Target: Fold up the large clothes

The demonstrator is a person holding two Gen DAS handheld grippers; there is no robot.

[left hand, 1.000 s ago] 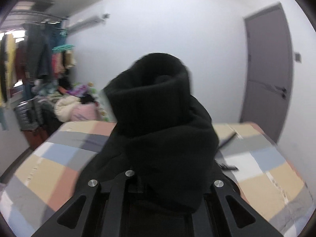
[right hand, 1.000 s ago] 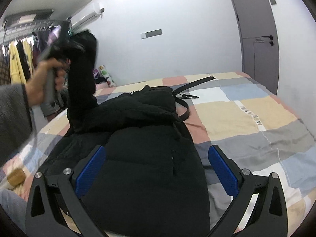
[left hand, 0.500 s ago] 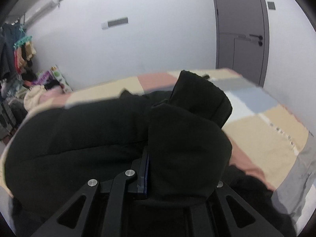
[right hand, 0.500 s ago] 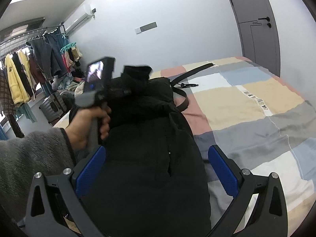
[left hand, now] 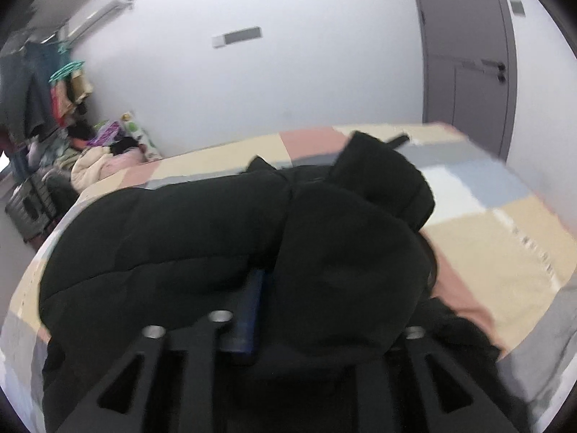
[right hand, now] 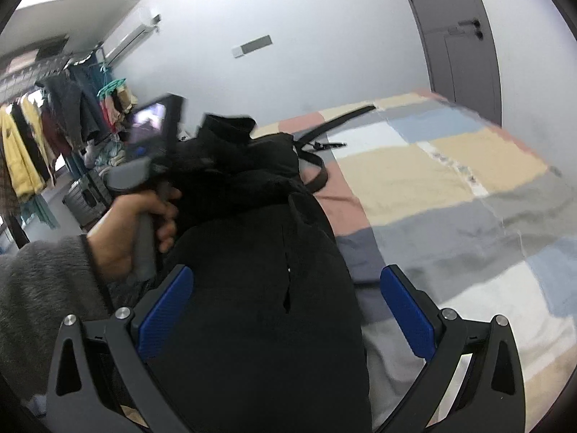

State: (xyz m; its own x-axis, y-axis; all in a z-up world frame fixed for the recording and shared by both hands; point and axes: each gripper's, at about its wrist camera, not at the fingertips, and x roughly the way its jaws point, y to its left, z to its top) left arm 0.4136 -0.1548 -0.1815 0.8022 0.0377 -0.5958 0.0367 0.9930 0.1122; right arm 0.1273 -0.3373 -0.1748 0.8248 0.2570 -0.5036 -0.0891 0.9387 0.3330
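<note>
No brand, label or readable writing shows anywhere; the small screen on the back of the left claw's handle, upper left of the right wrist view, is too blurred to make out. A black padded coat (right hand: 259, 252) lies along the left part of the patchwork bedspread (right hand: 450, 180), running from the lower centre of the right wrist view up toward the middle, with a black belt (right hand: 324, 137) trailing off its far end onto the bed. In the left wrist view the coat (left hand: 173, 238) fills the centre and left, and its sleeve (left hand: 346, 270) is bunched over the left claw (left hand: 317, 310), whose jaws have just been opening; one blue pad peeks out beside the cloth, the other finger is buried under it, so the sleeve lies between the jaws and no firm pinch can be seen. The right claw (right hand: 285, 310) stands wide open over the coat's near end, its blue pads (right hand: 166, 310) on either side of the cloth and not pressing it. The person's left hand (right hand: 133, 227), in a grey fuzzy sleeve, holds the handle at middle left. The right half of the bed is bare up to its right edge, near a grey door (right hand: 458, 43). A clothes rack (right hand: 43, 133) crowds the upper left.
</note>
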